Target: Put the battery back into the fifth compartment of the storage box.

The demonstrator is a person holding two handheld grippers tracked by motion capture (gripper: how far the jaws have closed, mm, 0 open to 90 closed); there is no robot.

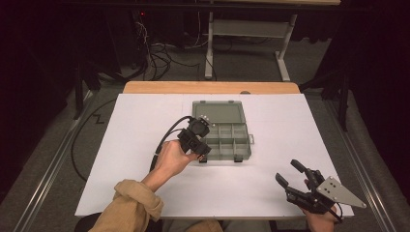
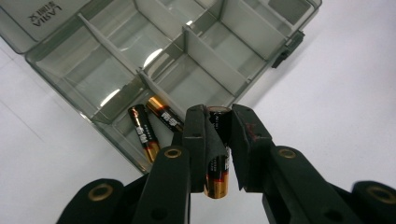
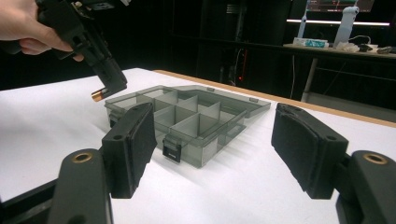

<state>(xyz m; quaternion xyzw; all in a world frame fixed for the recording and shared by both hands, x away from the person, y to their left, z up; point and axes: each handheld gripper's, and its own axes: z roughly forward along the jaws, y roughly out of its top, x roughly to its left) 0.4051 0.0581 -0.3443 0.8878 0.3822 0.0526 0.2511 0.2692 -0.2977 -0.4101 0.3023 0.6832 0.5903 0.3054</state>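
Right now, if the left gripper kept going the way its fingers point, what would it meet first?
Probably the organiser box: the left gripper, holding a battery, points at the corner compartment where two batteries lie. Depth is unclear.

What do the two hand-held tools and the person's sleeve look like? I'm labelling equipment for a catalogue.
Both tools are black, each with two blocky padded jaws and brass-coloured rivets. The left tool trails a black cable and its right-hand pad has reddish scuffs. The right tool carries a grey three-cornered plate. The left forearm wears a rolled mustard-tan sleeve.
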